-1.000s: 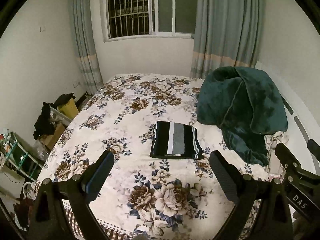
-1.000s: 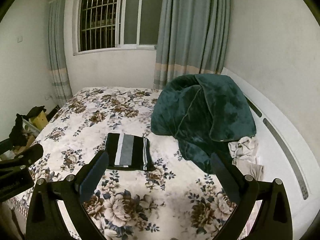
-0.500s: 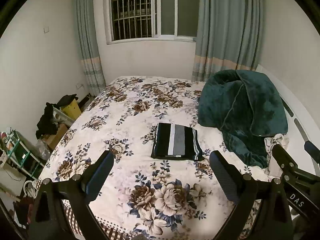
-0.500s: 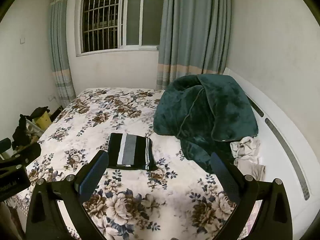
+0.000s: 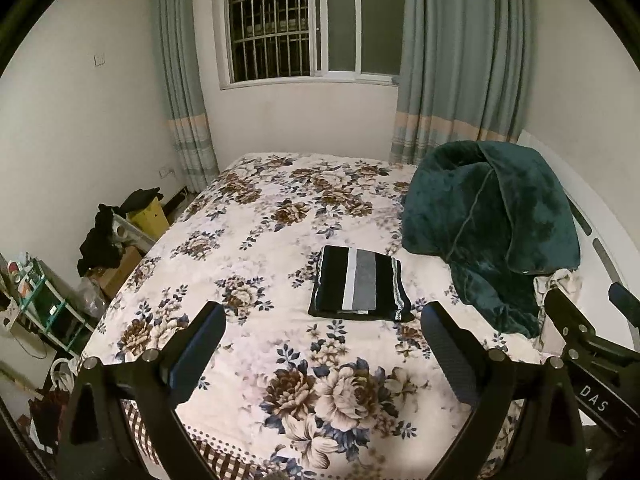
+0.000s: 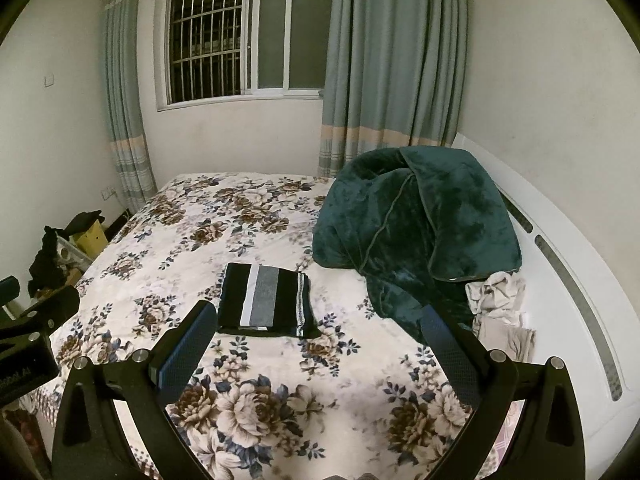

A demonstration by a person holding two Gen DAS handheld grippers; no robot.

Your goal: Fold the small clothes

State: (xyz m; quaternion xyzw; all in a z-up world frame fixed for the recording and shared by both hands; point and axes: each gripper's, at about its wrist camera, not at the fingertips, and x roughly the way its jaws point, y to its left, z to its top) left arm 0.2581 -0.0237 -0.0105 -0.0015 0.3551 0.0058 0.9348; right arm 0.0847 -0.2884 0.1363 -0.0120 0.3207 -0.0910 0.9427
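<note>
Left gripper (image 5: pixel 322 334) and right gripper (image 6: pixel 316 334) both hang with jaws spread wide, gripping nothing, above the floral bedspread (image 5: pixel 256 240). The folded striped garment (image 5: pixel 360 284) lies flat at twelve o'clock, apart from both. A green blanket (image 6: pixel 416 232) is heaped at two o'clock, with pale, perhaps crumpled, cloth (image 6: pixel 500 300) beside it.

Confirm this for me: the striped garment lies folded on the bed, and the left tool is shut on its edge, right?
Not quite. The striped garment does lie folded on the bed, but the left tool is open and holds nothing, well short of it. The left wrist view shows this.
</note>
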